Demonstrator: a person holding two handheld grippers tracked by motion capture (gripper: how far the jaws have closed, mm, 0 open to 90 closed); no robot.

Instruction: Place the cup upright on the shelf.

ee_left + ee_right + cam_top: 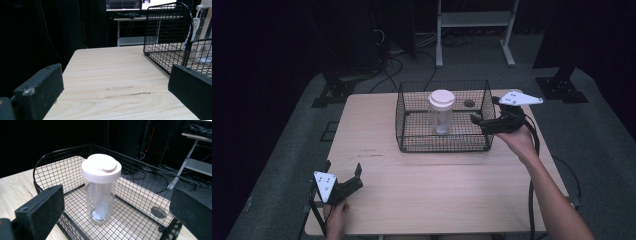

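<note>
A black wire basket (pixel 400 120) stands on the far middle of the wooden table (pixel 437 190). Inside it a clear jar (pixel 440 120) with a white lid (pixel 441 98) stands upright. My right gripper (pixel 486 111) hovers at the basket's right rim, open, jaws pointing left toward the jar. In the right gripper view the jar (pixel 101 195) and its lid (pixel 101 167) sit between and beyond the open right gripper (pixel 118 196), inside the basket (pixel 60 151). My left gripper (pixel 343 168) rests open near the table's front left corner, holding nothing. In its own view, the left gripper (pixel 115 75) faces bare tabletop, with the basket (pixel 170 37) at the right.
A round cable hole (pixel 469 103) lies in the tabletop under the basket's far right corner. Beyond the table stand a white-framed rack (pixel 474 20), dark stands and floor cables (pixel 392 65). Bare wood stretches between the basket and the front edge.
</note>
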